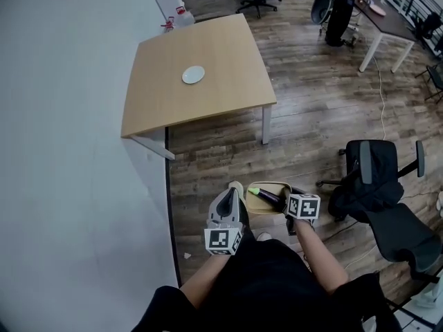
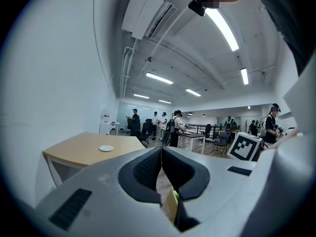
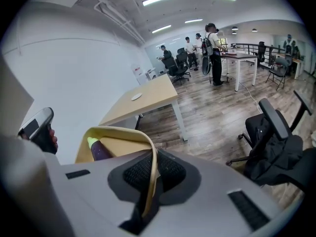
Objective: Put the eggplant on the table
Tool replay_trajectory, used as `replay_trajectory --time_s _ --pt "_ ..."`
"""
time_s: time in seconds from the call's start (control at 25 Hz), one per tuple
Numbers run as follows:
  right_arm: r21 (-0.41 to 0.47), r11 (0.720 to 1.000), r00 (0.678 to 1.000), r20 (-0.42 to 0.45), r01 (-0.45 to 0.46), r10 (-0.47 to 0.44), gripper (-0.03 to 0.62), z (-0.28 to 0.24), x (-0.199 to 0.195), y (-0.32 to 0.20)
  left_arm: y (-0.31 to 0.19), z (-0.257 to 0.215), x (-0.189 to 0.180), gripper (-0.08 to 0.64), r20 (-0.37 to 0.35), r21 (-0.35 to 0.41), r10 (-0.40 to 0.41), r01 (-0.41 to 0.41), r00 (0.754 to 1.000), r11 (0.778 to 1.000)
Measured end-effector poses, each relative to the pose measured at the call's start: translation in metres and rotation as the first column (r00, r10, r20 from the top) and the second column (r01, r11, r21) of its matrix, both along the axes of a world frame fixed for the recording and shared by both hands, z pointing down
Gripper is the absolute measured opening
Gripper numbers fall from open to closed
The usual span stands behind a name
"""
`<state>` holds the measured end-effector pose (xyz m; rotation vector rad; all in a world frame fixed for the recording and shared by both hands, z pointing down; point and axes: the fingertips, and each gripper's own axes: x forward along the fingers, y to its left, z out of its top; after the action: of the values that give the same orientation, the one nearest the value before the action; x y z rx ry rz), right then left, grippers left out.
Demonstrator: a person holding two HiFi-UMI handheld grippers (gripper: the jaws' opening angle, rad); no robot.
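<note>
- The person stands on the wood floor [image 1: 311, 109], with both grippers held close to the body at the near edge of the scene.
- The right gripper [image 1: 286, 198] is clamped on the rim of a yellow container [image 1: 266, 184]. In the right gripper view the thin yellow wall [image 3: 123, 131] runs straight between the two dark pads [image 3: 136, 174], which are pressed against it.
- The eggplant [image 1: 268, 198] lies inside that container — dark purple, with its green stem end pointing left. It is held in the air, well apart from the table. The right gripper view shows it against the container's left wall [image 3: 100, 152].
- The left gripper [image 1: 232, 194] sits just left of the container and points toward the far side. Its jaws are closed on each other and carry nothing; the left gripper view shows their tips meeting [image 2: 161, 152].
- The table [image 1: 208, 61] stands at the far side, its left edge against the white wall [image 1: 69, 151]. Its light wood top holds only a small white plate [image 1: 193, 75] near the middle.
- A black office chair [image 1: 381, 185] with dark cloth draped over it stands to the right, near the person.
- People stand around desks at the far end of the room — small and indistinct in both gripper views.
</note>
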<state>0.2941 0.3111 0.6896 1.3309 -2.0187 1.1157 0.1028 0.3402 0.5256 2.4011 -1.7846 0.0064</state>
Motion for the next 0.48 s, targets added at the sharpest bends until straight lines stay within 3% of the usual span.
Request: replay_trajectory --time_s 0.48 --pt "-0.068 0.998 0.998 -0.065 0.012 -0.017 0.074 0.011 -0.028 -0.12 -0.152 0.021 -0.04 0.015 -0.094 -0.066 0.052 -0.058 0.994 0.996"
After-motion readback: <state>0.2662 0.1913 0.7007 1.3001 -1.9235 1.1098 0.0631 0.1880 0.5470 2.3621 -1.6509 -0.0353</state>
